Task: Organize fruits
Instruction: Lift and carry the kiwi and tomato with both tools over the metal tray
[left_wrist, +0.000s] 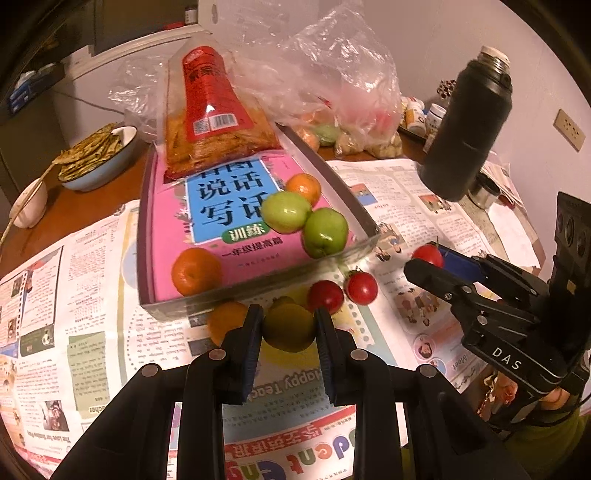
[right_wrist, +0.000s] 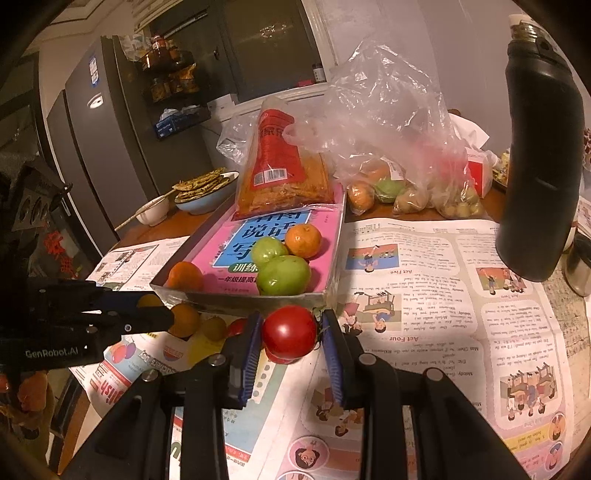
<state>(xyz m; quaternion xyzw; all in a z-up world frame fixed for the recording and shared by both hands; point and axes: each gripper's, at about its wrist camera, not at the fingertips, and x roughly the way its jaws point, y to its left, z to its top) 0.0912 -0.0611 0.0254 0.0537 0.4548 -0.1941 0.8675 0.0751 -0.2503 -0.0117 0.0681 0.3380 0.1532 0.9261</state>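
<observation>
A: Left gripper (left_wrist: 288, 328) — what's it got?

B: Clamped on a yellow-green fruit (left_wrist: 288, 328), roundish, dull skin, w/ a small nub on top. Pads press both sides, jaws nearly closed. It's held just in front of the tray (left_wrist: 365, 221), near edge.

A: Right gripper (right_wrist: 290, 332)?

B: Same deal, squeezed on a red tomato (right_wrist: 290, 330). Smooth, glossy, round; green stem bits poke out on the right side by the blue pad. Also held just in front of the tray's near wall.

A: What's in the tray?

B: Pink book (left_wrist: 166, 236) w/ a blue label lies flat as the floor. On it: two green apples (left_wrist: 286, 211) touching each other, shiny, pale green. One orange (left_wrist: 304, 188) right behind them, touching. Another orange (left_wrist: 195, 271) alone at the near left corner. A snack bag (left_wrist: 210, 107), red label, lies across the far end.

A: Loose fruit still out?

B: Yes, on the newspaper (left_wrist: 92, 332) by the tray's front: two more tomatoes (left_wrist: 360, 288) w/ green stems, side by side, plus an orange (left_wrist: 225, 319) partly hidden behind the left finger.

A: Other stuff?

B: Black flask (left_wrist: 467, 125) far right, clear bag of produce (left_wrist: 343, 92) behind the tray.
</observation>
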